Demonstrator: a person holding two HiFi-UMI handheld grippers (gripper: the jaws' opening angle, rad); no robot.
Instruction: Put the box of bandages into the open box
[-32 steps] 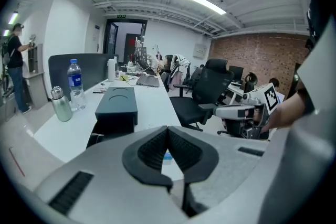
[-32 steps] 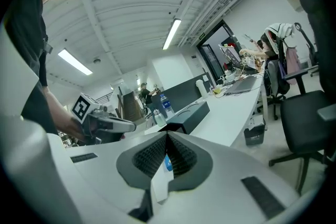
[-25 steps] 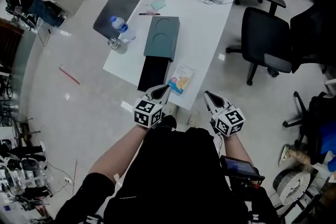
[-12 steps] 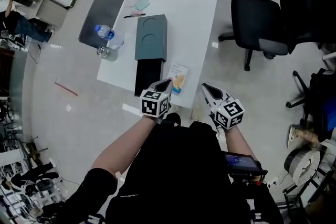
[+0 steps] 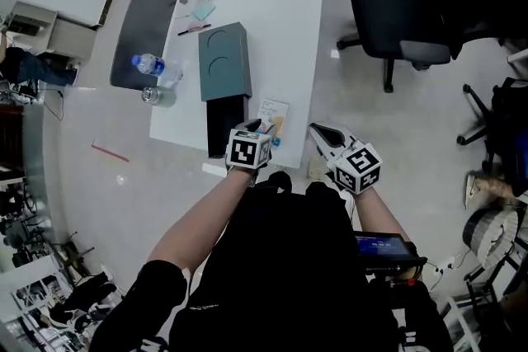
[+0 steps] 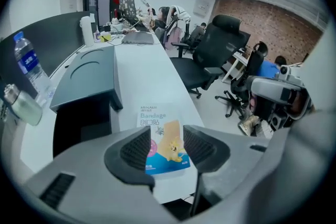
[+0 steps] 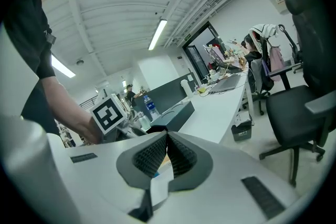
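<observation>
Left tongs point(image 5: 261, 128) have advanced from the lap up to the near edge of the worktop point(image 5: 289, 29), and their jaws have just been opening. They stand half apart with the box of bandages point(image 6: 157, 119) framed between them, pads not touching it. That box lies flat by the worktop's front edge, just right of the open box point(image 5: 224, 124), whose dark mouth shows below its grey-green cover point(image 5: 224, 62). Right tongs point(image 7: 167, 150) are pinched together, empty. The gap looks narrower than the bandage box, so I judge it best to widen, sink until both pads straddle it, close squarely, then lift clear before swinging left
</observation>
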